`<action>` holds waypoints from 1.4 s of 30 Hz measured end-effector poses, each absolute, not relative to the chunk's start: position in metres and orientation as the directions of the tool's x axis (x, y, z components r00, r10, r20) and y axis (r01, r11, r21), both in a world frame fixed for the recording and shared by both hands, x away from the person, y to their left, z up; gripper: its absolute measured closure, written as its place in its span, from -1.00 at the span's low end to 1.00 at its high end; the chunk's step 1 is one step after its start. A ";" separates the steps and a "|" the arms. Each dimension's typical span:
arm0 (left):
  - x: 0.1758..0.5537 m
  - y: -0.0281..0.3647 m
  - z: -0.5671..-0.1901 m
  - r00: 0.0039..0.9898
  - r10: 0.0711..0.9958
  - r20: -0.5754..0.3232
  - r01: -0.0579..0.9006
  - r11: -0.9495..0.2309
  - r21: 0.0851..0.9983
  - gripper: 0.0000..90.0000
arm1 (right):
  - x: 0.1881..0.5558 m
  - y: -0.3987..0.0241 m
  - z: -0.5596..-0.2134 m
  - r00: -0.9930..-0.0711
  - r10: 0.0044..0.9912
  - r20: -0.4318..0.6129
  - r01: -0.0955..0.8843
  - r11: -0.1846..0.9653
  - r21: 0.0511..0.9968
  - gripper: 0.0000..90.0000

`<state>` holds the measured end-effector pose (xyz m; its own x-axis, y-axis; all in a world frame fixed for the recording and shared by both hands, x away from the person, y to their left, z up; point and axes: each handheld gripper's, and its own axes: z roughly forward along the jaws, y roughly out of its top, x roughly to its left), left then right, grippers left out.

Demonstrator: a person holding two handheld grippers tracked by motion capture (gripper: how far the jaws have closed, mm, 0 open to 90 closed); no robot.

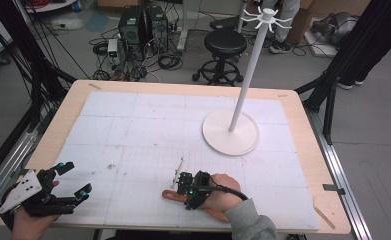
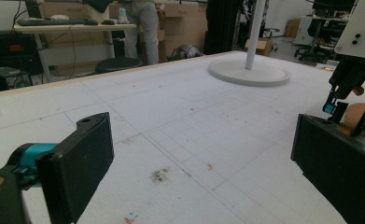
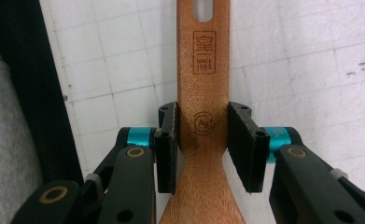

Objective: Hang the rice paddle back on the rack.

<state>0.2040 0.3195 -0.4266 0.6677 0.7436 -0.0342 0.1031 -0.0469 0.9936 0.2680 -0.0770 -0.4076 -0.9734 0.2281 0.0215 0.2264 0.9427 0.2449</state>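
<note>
Wooden and flat, a spatula (image 3: 203, 93) is lying on the white gridded mat (image 1: 133, 130) near the table's front edge, at about five o'clock from the mat's middle, and it is the thing being worked on.

Starting at the left: the left gripper (image 1: 73, 181) is resting in the person's left hand (image 1: 25, 227) at about eight o'clock, near the mat's front left corner, its jaws spread wide with nothing between them. In the left gripper view it is looking across bare mat toward the round base of the white hook stand (image 1: 231, 131), which is sitting off at about two o'clock, well apart from both grippers.

Moving right, the right gripper (image 3: 202, 140) is bracketing the spatula's neck, just where the handle is widening into the blade. Its jaws are drawn in narrow; the left pad seems to be touching the wood, while a thin sliver of gap appears beside the right pad, so the hold is probably not yet firm.

The risk lies there. If the person is lifting before the pads bite, the smooth wood could slip or swing downward. The neck is also tapering at this spot, so closing jaws may slide along the slope and push the spatula askew on the mat.
</note>
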 end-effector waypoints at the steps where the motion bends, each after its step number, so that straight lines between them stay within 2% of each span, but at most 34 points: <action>1: 0.204 0.320 -0.426 0.669 0.742 -0.040 0.105 -0.041 0.994 -0.86 | 0.269 -0.078 -0.407 -0.971 0.236 0.031 0.236 0.939 0.249 0.44; 22: 0.216 0.312 -0.426 0.690 0.720 -0.068 0.126 -0.026 0.992 -0.86 | 0.257 -0.131 -0.371 -0.969 0.242 0.053 0.232 0.812 0.536 0.44; 42: 0.220 0.309 -0.426 0.699 0.712 -0.074 0.133 -0.028 0.991 -0.86 | 0.256 -0.183 -0.339 -0.983 0.159 0.095 0.173 0.608 0.775 0.45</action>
<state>0.2205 0.3085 -0.4262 0.6987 0.7115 -0.0742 0.1334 -0.0277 0.9907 0.2563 -0.1827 -0.3387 -0.9827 0.1589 0.0946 0.1729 0.6081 0.7748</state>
